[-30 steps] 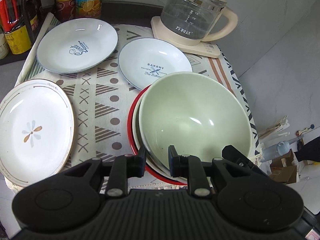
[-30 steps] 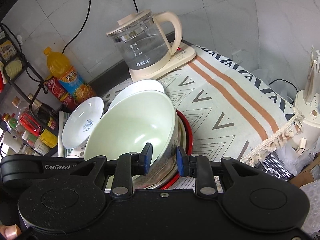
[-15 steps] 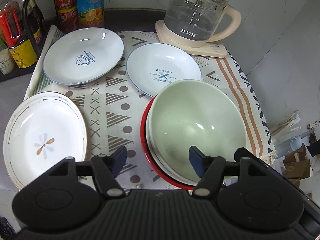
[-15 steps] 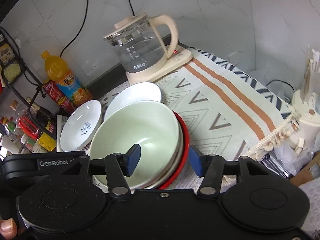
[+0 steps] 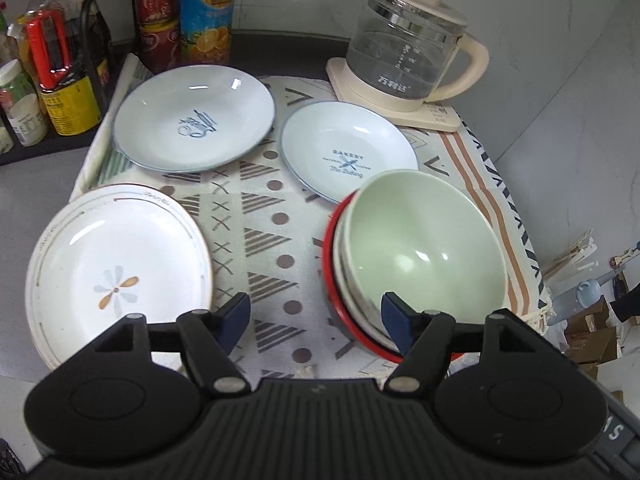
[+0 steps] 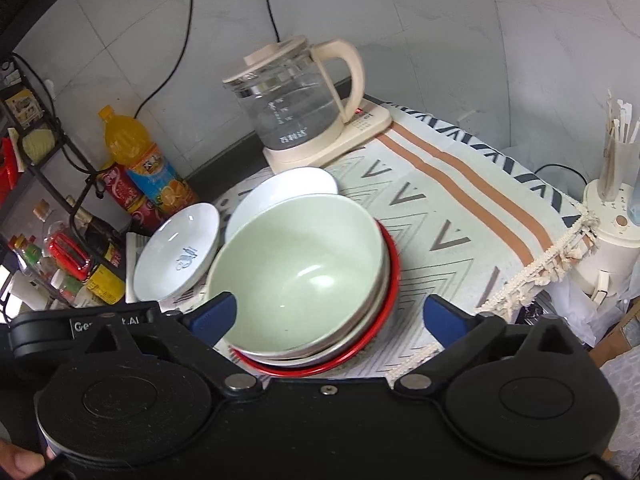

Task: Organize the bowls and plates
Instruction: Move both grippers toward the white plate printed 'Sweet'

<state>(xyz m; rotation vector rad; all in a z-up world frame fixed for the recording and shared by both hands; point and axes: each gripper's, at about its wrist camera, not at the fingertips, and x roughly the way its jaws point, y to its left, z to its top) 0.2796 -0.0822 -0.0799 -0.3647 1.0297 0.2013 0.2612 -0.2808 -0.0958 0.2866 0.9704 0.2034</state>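
Observation:
A pale green bowl rests on top of a stack of white bowls inside a red-rimmed dish. Three plates lie on the patterned cloth: a flower plate at the near left, a blue-script plate at the far left, and a "Bakery" plate behind the stack. My left gripper is open, held back near the front edge, left of the stack. My right gripper is open too, its fingers wide on either side of the stack's near rim, touching nothing.
A glass kettle on a cream base stands at the far right of the cloth. Bottles and cans and a black wire rack crowd the far left. The table edge drops off on the right.
Both grippers were shut on the green bowl's rim a second ago. They have let go, opened wide and drawn back. The bowl now sits level on the stack.

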